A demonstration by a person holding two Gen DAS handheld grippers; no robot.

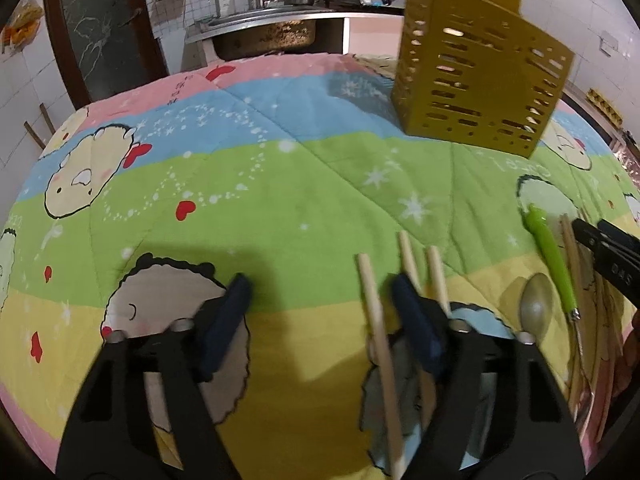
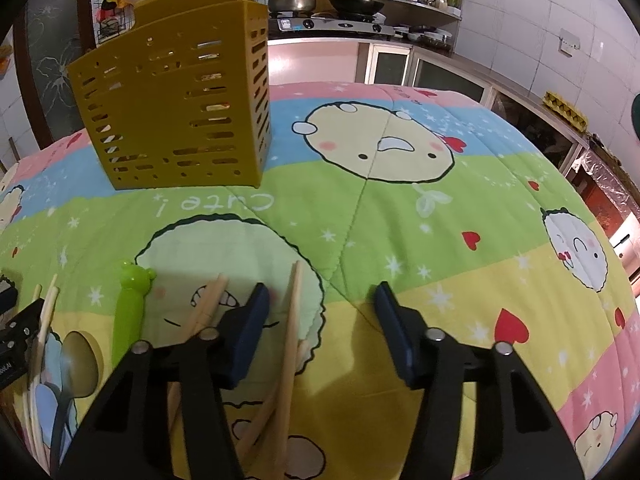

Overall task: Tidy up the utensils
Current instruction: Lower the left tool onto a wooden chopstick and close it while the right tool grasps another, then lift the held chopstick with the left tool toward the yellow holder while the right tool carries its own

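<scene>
A pastel striped cartoon-print quilt (image 2: 400,240) covers the counter. On it stands an upright mustard-yellow slotted plastic utensil holder (image 1: 476,80), well apart from the loose utensils nearer the person. The left tool (image 1: 320,300) has its jaws apart over pale wooden chopsticks (image 1: 376,320), one stick lying between them, unclamped. The right tool (image 2: 320,308) is likewise apart, one wooden chopstick (image 2: 294,320) between its pads, not gripped. Between the tools lie a green bear-topped plastic handle (image 2: 128,312) and a metal spoon (image 1: 534,308).
</scene>
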